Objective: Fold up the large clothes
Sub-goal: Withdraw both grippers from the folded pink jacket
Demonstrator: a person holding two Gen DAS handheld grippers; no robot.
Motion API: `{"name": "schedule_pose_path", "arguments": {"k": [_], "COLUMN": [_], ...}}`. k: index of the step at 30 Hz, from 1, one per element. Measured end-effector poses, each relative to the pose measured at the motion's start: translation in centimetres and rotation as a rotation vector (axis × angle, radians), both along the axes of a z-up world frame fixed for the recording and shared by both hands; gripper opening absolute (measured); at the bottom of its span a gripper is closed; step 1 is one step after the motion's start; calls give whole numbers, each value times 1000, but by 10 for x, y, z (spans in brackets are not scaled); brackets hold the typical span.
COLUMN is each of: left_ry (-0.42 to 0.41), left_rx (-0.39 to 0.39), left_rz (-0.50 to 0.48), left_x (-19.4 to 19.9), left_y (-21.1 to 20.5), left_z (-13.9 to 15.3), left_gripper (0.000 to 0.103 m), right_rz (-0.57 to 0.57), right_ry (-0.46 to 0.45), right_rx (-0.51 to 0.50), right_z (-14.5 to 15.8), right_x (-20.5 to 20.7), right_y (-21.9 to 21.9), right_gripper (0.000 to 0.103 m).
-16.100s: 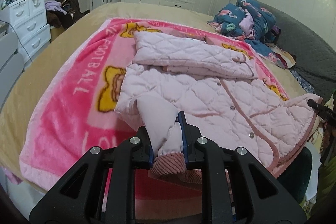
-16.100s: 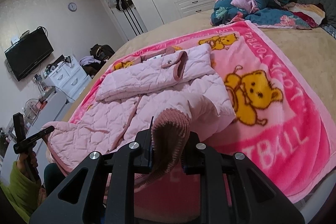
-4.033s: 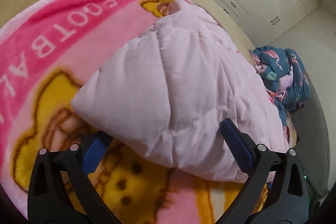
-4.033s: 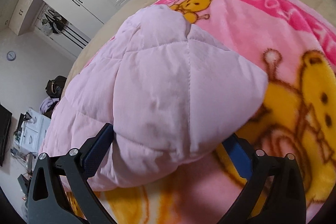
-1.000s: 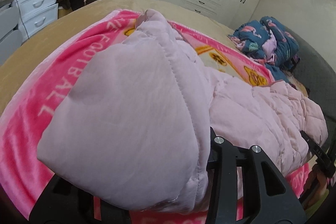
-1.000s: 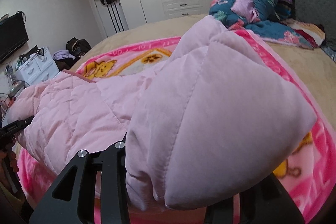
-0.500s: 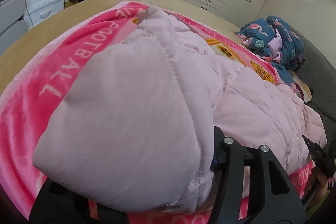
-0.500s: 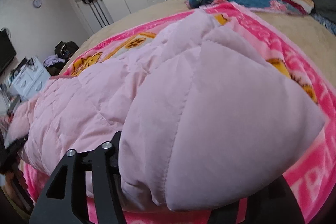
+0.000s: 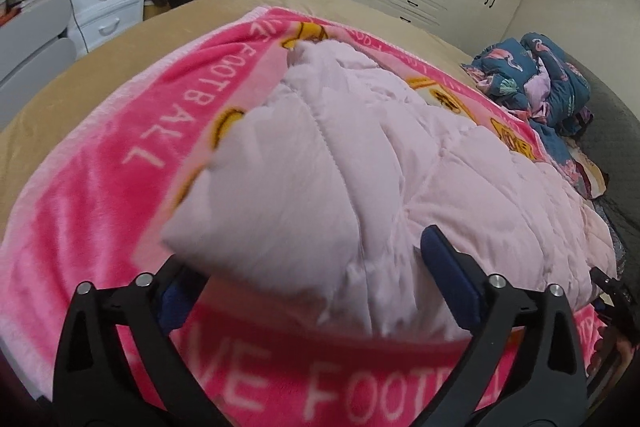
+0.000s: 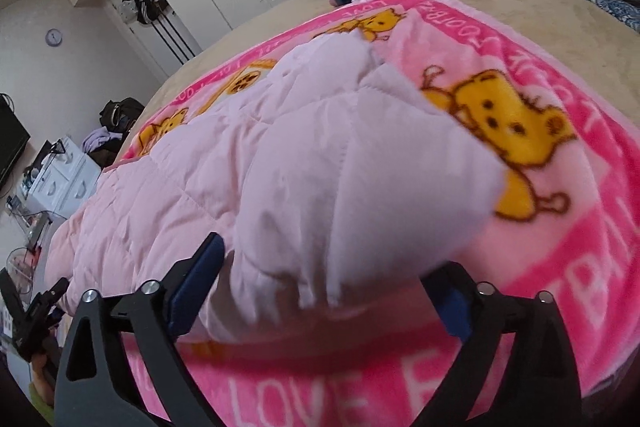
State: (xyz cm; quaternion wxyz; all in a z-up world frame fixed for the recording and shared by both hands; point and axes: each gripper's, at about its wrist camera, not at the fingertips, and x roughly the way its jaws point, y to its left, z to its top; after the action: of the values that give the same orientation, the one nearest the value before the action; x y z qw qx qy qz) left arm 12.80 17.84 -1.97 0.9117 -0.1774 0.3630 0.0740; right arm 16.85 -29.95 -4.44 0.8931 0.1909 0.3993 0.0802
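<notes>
Now that both sets of jaws have just been opening, left gripper (image 9: 316,285) and right gripper (image 10: 320,277) stand wide, pads clear of the pink quilted jacket (image 9: 360,163), which lies folded on the pink blanket (image 9: 100,163); this fold looks released.

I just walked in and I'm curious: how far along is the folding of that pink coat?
Well along. The pink coat lies doubled over on the pink blanket. Both the left gripper and right gripper have just opened, releasing its corners. Judging by its bulk, perhaps one more fold or smoothing remains.
</notes>
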Motion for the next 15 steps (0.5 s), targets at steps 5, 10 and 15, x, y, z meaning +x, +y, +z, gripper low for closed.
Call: {"name": "schedule_pose_path", "arguments": {"k": [5, 10, 15], "left_ry": [-30, -87, -128], "left_rx": [32, 54, 95], "left_rz": [24, 42, 36], "left_x": [-21, -46, -68], "left_y": [0, -1, -13], "left_z": [13, 34, 55], "left_gripper": [94, 94, 94], "right_rz": [-41, -41, -13], "right_ry": [-69, -167, -253], "right_rx": [-66, -158, -218], "right_z": [17, 41, 62], "right_x": [-25, -57, -93], "right_y": [-11, -12, -9], "right_gripper": [99, 99, 99]}}
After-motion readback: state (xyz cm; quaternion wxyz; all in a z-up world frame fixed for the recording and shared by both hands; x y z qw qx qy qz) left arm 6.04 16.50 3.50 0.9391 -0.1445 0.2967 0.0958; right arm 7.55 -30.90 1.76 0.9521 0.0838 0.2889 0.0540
